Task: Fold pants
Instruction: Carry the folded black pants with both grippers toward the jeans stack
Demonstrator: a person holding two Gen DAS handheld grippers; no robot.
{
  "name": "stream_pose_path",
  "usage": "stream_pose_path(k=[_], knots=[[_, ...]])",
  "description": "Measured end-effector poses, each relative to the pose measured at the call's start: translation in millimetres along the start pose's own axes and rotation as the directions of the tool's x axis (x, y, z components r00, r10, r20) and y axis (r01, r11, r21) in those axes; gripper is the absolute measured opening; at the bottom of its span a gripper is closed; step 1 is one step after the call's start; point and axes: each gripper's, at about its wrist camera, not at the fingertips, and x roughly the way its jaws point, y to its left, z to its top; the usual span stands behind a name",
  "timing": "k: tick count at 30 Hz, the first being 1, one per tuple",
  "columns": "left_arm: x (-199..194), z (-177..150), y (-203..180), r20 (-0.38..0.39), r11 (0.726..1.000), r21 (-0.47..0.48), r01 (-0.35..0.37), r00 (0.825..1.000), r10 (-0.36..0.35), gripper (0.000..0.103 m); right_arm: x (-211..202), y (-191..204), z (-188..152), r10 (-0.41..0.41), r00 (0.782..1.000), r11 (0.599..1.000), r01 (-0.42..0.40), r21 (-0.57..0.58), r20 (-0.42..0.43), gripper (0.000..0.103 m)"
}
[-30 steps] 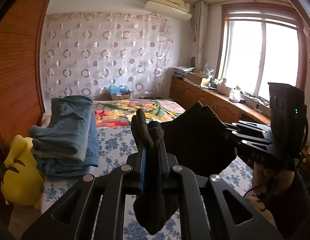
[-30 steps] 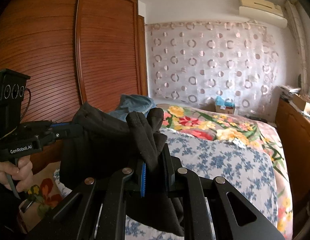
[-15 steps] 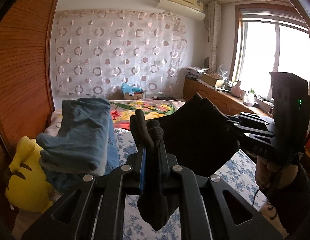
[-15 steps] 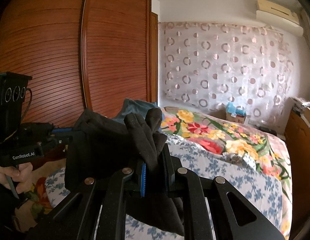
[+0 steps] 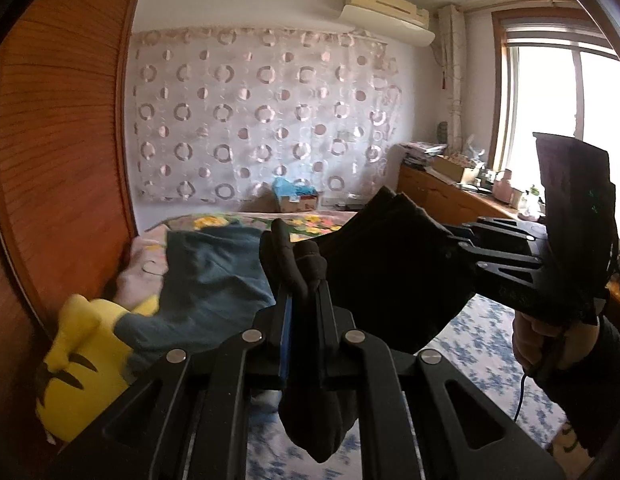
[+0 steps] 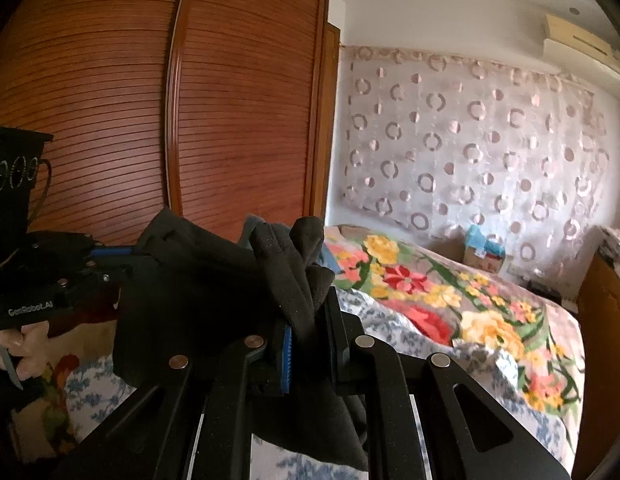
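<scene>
Wooden slatted wardrobe doors fill the left side of the room, and a pale curtain with ring patterns hangs on the far wall. Below them lies the bed, spread with a flowered blanket at the far end and a blue-and-white floral sheet nearer. On the left of the bed, seen from the left wrist, sits a pile of folded jeans with a yellow plush toy just beside it at the near left.

Black pants, folded into a thick bundle, hang in the air above the bed, stretched between the two tools. The left tool has its jaws pinched nearly closed on a bunched edge of the fabric, which sticks up above the fingers and droops below them. The right tool is likewise clamped almost shut on the other bunched edge. Each wrist view shows the other tool at its side, gripped by a hand.
</scene>
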Motion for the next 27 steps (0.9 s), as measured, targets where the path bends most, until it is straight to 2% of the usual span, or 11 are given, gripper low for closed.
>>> stream_pose_path(k=[7, 19, 27], knots=[[7.0, 9.0, 25.7, 0.022, 0.998, -0.018, -0.064, 0.998, 0.065, 0.011, 35.3, -5.9, 11.1, 0.003, 1.0, 0.998, -0.002, -0.056, 0.018, 0.013], [17.5, 0.2, 50.7, 0.033, 0.991, -0.097, -0.089, 0.995, 0.092, 0.011, 94.4, -15.9, 32.3, 0.02, 1.0, 0.994, -0.018, -0.107, 0.021, 0.013], [14.8, -11.8, 54.9, 0.014, 0.987, -0.122, -0.103, 0.994, 0.106, 0.011, 128.1, -14.6, 37.8, 0.082, 0.997, 0.988, -0.082, -0.132, -0.005, 0.013]])
